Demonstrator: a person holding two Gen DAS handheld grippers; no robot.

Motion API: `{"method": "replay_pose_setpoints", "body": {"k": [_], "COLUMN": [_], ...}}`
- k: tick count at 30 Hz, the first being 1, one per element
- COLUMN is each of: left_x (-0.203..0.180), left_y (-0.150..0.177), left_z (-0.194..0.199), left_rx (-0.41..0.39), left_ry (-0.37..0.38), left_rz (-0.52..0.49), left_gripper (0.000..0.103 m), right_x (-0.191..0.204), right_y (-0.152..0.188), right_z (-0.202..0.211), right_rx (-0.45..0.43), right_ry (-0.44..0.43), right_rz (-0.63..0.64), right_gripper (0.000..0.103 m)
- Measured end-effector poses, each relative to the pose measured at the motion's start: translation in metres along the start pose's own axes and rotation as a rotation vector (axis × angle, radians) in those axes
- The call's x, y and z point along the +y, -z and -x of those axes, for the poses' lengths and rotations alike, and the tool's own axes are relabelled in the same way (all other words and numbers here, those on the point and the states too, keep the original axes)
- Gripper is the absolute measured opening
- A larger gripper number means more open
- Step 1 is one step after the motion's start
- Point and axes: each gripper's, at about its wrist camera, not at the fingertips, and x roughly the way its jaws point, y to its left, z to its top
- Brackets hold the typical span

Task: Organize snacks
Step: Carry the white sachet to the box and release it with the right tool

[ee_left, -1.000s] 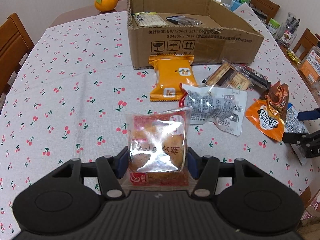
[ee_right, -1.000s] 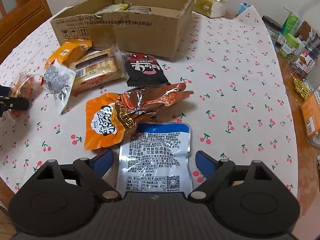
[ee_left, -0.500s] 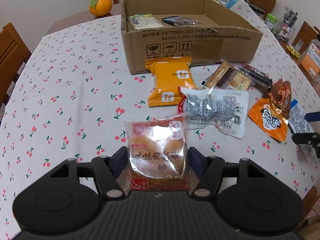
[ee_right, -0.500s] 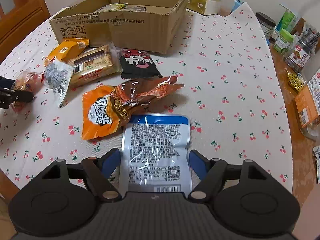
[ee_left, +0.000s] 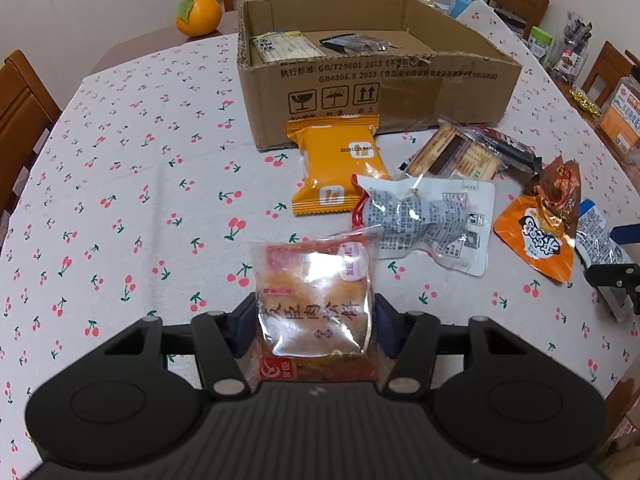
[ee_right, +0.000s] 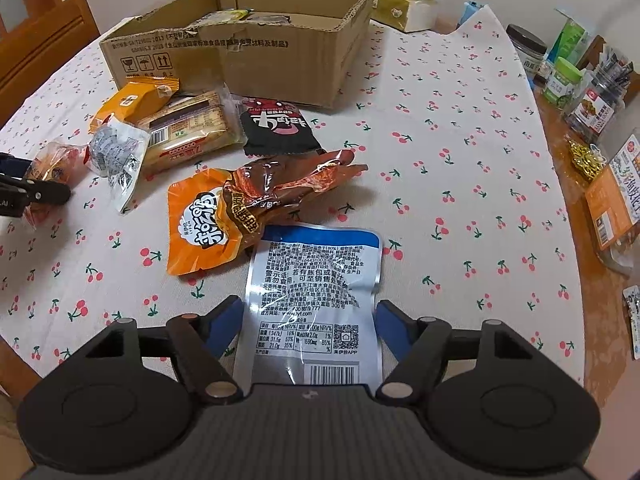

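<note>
Two claws, each over a snack. Left claw [ee_left: 314, 322] is closing on the pastry pack [ee_left: 314, 300]; its blue pads look pressed against both sides, pack low on the tabletop [ee_left: 120, 160]. Right claw [ee_right: 308, 322] is closing too, with the silver pouch [ee_right: 314, 292] between its fingers; pads are right at the pouch edges, firm contact not clear. Pouch lies flat, printed side up, its top edge touching the orange bag [ee_right: 208, 220]. Box [ee_left: 380, 76] sits open at the far side, two snacks already inside. Orange packet [ee_left: 336, 172] touches the box's front wall. Grey pouch [ee_left: 432, 216] and crackers [ee_left: 452, 156] lie loose between the claws.
</note>
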Motion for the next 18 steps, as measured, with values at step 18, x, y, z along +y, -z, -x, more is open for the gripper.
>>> {"method": "replay_pose_setpoints", "body": {"k": [18], "left_x": [0.004], "left_y": [-0.018], "left_z": [0.042], "left_rx": [-0.023], "left_ry": [-0.045], "left_rz": [0.034], "left_gripper": [0.055], "right_x": [-0.024], "right_y": [-0.023], "right_z": [0.042], "right_rx": [-0.049], "right_ry": [0.098], "right_rz": [-0.024], "right_gripper": [0.077]}}
